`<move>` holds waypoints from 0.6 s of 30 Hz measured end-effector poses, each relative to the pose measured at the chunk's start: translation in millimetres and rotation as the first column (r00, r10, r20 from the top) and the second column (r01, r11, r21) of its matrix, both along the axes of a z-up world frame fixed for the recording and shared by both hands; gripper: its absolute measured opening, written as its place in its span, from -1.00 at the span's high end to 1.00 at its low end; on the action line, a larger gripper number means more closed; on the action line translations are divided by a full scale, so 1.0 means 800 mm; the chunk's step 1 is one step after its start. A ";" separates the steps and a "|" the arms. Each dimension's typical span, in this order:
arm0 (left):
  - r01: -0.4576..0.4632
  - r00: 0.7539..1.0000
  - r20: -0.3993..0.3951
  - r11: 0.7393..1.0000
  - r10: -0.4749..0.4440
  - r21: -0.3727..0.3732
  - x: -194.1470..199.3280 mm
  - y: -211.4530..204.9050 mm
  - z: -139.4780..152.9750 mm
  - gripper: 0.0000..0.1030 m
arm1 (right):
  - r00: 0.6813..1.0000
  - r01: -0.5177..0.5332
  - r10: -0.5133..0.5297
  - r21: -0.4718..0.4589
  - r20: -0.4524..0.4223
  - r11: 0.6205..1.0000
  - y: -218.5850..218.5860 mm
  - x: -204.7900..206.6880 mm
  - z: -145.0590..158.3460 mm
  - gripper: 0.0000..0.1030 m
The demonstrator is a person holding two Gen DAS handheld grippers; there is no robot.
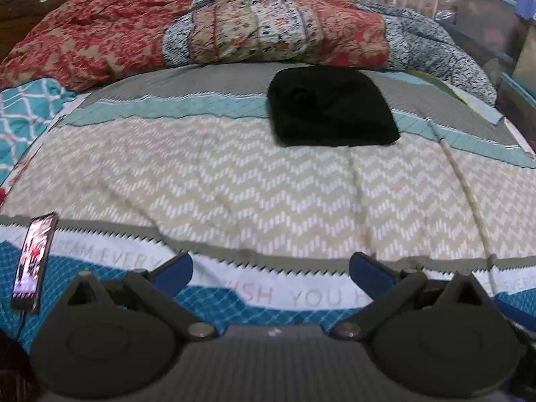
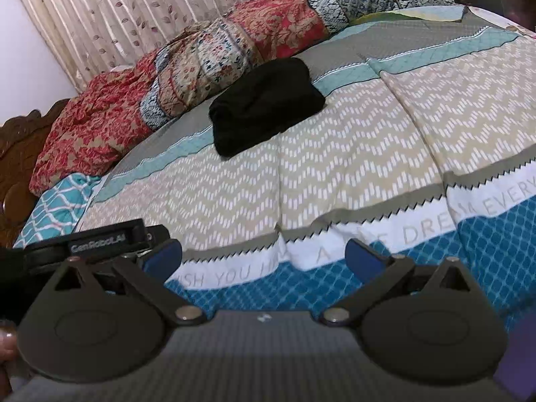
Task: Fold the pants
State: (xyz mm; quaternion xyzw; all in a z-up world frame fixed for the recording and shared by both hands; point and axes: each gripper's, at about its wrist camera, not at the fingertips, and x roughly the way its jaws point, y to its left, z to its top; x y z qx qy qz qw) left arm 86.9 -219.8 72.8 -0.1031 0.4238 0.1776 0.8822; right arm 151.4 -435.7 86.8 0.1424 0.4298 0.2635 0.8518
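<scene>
The pants [image 1: 333, 109] are plain black. The bedspread [image 1: 234, 184] under them runs in bands: grey, pale teal with a diamond grid, beige with white zigzag dashes, then white with grey lettering above blue lattice at the bottom of the frame. The quilt [image 1: 187, 30] at the top is red-and-tan floral, with cream flowered and blue-speckled patches. The curtain [image 2: 100, 16] (upper left, right wrist view) is cream-striped with maroon leaves. Gripper pads [image 1: 176, 268] are dark blue on black arms.

left wrist – faces bed [image 1: 234, 174] head-on | right wrist – angled | both share pants [image 1: 331, 107]
</scene>
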 end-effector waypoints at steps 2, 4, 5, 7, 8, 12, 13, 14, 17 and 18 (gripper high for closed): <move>-0.014 1.000 -0.004 1.000 0.014 -0.004 -0.004 0.002 -0.002 -1.00 | 1.000 0.004 -0.004 -0.005 0.002 1.000 0.002 -0.007 -0.001 -1.00; -0.020 1.000 -0.008 1.000 0.020 -0.001 -0.007 0.004 -0.004 -1.00 | 1.000 0.000 0.000 -0.006 -0.013 1.000 0.005 -0.010 -0.002 -1.00; -0.021 1.000 -0.010 1.000 0.021 0.005 -0.009 0.005 -0.005 -1.00 | 1.000 -0.011 0.011 0.000 -0.025 1.000 0.006 -0.011 -0.003 -1.00; -0.010 1.000 -0.018 1.000 0.011 0.021 -0.010 0.005 -0.006 -1.00 | 0.999 -0.019 0.019 0.008 -0.035 1.000 0.007 -0.011 -0.003 -1.00; -0.001 1.000 -0.019 0.999 0.002 0.032 -0.011 0.004 -0.006 -1.00 | 0.999 -0.019 0.019 0.008 -0.035 1.000 0.008 -0.013 -0.003 -1.00; 0.017 1.000 -0.014 0.998 -0.016 0.058 -0.012 0.000 -0.006 -1.00 | 0.998 -0.032 0.032 0.006 -0.047 0.999 0.013 -0.016 -0.006 -1.00; 0.020 1.000 -0.014 0.998 -0.019 0.060 -0.012 -0.001 -0.006 -1.00 | 0.998 -0.035 0.035 0.006 -0.054 0.999 0.014 -0.016 -0.007 -1.00; 0.021 1.000 -0.014 0.998 -0.020 0.061 -0.012 -0.002 -0.007 -1.00 | 0.997 -0.038 0.039 0.008 -0.061 0.999 0.014 -0.016 -0.008 -1.00; 0.017 1.000 -0.018 0.997 -0.016 0.074 -0.012 -0.002 -0.007 -1.00 | 0.996 -0.039 0.040 0.008 -0.081 0.999 0.015 -0.016 -0.012 -1.00; 0.016 1.000 -0.021 0.997 -0.014 0.078 -0.011 -0.002 -0.007 -1.00 | 0.996 -0.037 0.037 0.008 -0.086 0.999 0.015 -0.016 -0.013 -1.00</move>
